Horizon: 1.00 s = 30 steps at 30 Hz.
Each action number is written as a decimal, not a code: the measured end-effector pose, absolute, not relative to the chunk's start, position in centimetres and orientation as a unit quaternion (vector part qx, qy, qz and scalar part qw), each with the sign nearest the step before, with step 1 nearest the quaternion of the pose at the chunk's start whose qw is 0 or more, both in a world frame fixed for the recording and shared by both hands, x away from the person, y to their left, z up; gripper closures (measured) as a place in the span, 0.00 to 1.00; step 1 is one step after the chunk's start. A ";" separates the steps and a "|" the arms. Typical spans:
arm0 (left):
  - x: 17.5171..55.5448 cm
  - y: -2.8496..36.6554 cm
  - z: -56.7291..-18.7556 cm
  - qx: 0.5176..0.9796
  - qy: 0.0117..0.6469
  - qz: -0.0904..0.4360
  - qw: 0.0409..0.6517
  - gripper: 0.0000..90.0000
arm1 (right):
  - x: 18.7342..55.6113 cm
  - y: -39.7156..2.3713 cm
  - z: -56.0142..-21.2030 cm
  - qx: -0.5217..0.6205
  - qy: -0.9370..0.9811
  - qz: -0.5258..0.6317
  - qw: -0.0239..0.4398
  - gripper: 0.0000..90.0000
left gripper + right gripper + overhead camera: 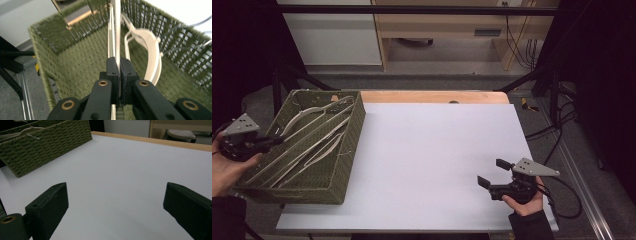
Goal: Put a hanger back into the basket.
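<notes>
A green woven basket (354, 130) sits at the left of the white table and holds several white clothes hangers (312, 135). My left gripper (274, 141) reaches in over the basket's left rim. In the left gripper view its jaws (119, 61) are shut on the thin straight bar of a white hanger (117, 30), which runs away from me toward the basket's far wall. A second, curved hanger (150, 47) lies to the right of it. Low over the bare table at the front right, my right gripper (492, 172) stands open, nothing between its fingers (50, 202).
The white table top (437, 160) spreads between the basket and the right gripper, with a wooden edge (432, 96) at the back. The basket (50, 147) with a hanger hook (25, 131) lies far left in the right gripper view. Black frame bars and cables flank the table.
</notes>
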<state>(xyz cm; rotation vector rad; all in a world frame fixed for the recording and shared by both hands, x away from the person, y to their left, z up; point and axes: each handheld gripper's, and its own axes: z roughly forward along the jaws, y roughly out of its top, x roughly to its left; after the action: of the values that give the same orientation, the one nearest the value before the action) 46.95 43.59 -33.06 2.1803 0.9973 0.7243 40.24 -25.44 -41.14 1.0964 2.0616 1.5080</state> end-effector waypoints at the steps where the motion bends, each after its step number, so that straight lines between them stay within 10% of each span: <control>1: 47.0 43.5 -33.4 0.828 0.379 0.271 0.311 0.97 | 40.3 -25.4 -41.2 0.388 0.730 0.533 0.181 0.07; 14: 47.1 43.2 -36.6 0.838 0.382 0.249 0.301 0.91 | 40.2 -25.4 -41.2 0.388 0.730 0.534 0.179 0.07; 30: 42.7 38.9 -31.3 0.747 0.371 0.286 0.472 0.37 | 40.1 -25.3 -40.9 0.385 0.727 0.539 0.180 0.08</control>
<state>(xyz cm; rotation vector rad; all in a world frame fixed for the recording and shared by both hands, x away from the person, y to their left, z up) 42.72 38.93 -31.27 1.8288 0.9087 0.7003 40.06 -25.34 -40.91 1.0875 2.0555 1.5225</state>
